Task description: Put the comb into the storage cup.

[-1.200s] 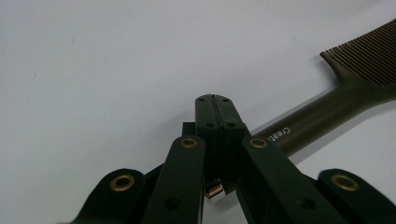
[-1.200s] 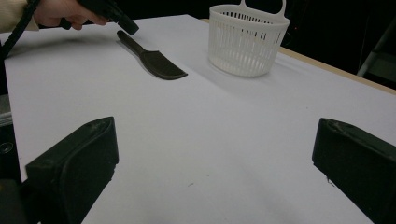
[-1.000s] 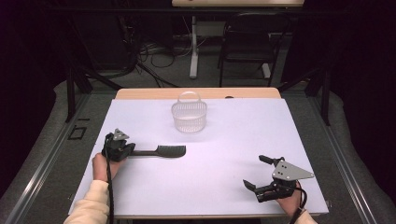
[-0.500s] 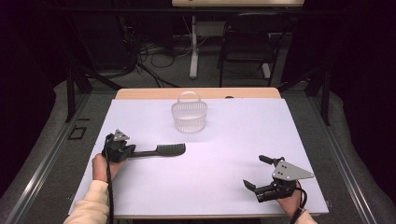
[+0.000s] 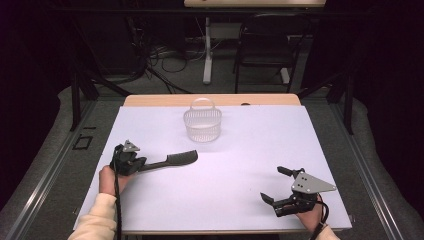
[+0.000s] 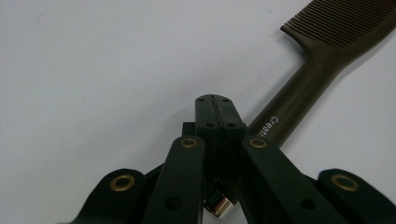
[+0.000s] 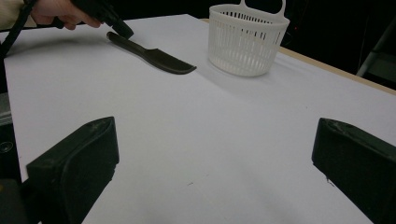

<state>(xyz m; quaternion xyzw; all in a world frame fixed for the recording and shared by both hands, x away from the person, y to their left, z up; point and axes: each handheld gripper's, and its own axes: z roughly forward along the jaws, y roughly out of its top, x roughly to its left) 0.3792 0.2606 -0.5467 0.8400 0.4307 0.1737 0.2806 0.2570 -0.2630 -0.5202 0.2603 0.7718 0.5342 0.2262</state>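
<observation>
A dark comb (image 5: 169, 160) lies flat on the white bench (image 5: 240, 150), on the left side. Its handle points to the left tool (image 5: 131, 163) and its teeth point toward the middle of the bench. A small white basket (image 5: 202, 125) stands farther back, well apart from the comb.

The left tool is pressed shut. In the left gripper view its two jaws meet right next to the comb's handle (image 6: 289, 105). I cannot tell if the handle end is pinched between them or only lies just beside them. The right tool (image 5: 283, 186) is opened wide and holds nothing. It sits near the front right edge of the bench.

The comb looks thin, light and stiff, like hard plastic. It looks smooth, so it may slip or spin if it is pinched only at the very end. The best place to grab it is the round handle, close to where the teeth (image 6: 345, 18) begin. The teeth are fine and could bend, so they are a bad place to squeeze. The basket looks light too, and it could tip if the comb bumps it.
</observation>
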